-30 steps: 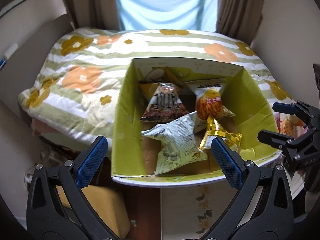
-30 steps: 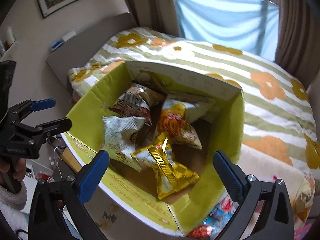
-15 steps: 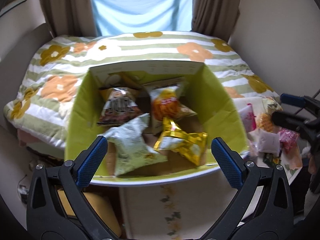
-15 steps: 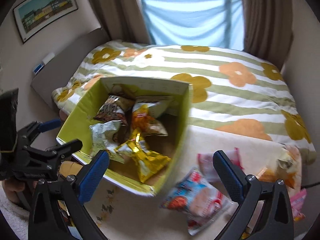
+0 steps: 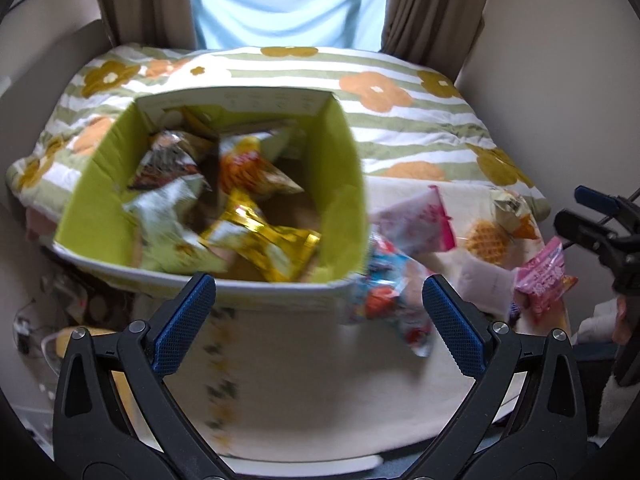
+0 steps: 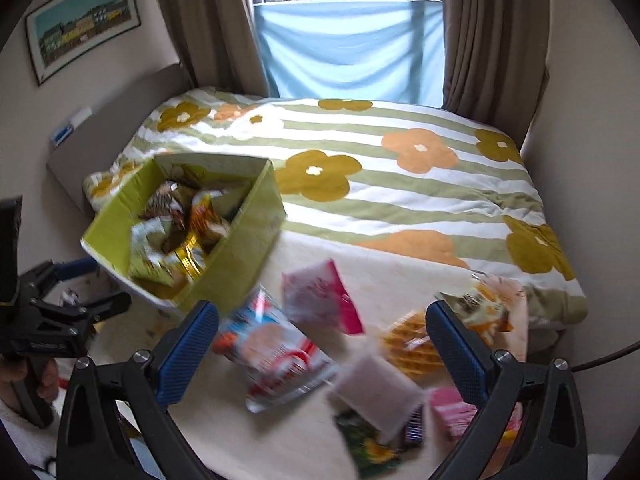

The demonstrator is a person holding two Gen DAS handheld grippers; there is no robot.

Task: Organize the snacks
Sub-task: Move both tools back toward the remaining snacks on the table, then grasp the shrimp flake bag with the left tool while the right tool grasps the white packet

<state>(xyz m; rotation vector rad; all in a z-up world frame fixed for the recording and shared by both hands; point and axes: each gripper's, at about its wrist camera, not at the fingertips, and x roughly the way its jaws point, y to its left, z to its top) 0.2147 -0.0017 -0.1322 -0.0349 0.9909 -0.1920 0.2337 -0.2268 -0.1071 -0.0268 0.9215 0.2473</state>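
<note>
A lime-green cardboard box [image 5: 344, 168] [image 6: 248, 236] holds several snack bags, among them a gold one [image 5: 264, 236] and an orange one [image 5: 248, 168]. Loose snacks lie on the cream table to its right: a blue-and-red bag [image 6: 272, 348] [image 5: 384, 300], a pink-and-white bag [image 6: 320, 296] [image 5: 416, 220], a waffle pack [image 6: 412, 344] [image 5: 486, 240], a frosted sachet [image 6: 376, 392] and a small pink pack [image 5: 544, 276]. My left gripper [image 5: 319, 322] is open in front of the box. My right gripper [image 6: 322, 348] is open above the loose snacks. Neither holds anything.
A bed with a green-striped flower quilt [image 6: 400, 168] lies behind the table. Curtains [image 6: 492, 40] flank a window with a blue cloth. A framed picture [image 6: 80, 24] hangs on the left wall. A hand [image 6: 24, 376] grips the left tool's handle.
Both views have swung to the right: the box has shifted left in frame and the loose snacks on the table have come into sight. Both grippers stay open.
</note>
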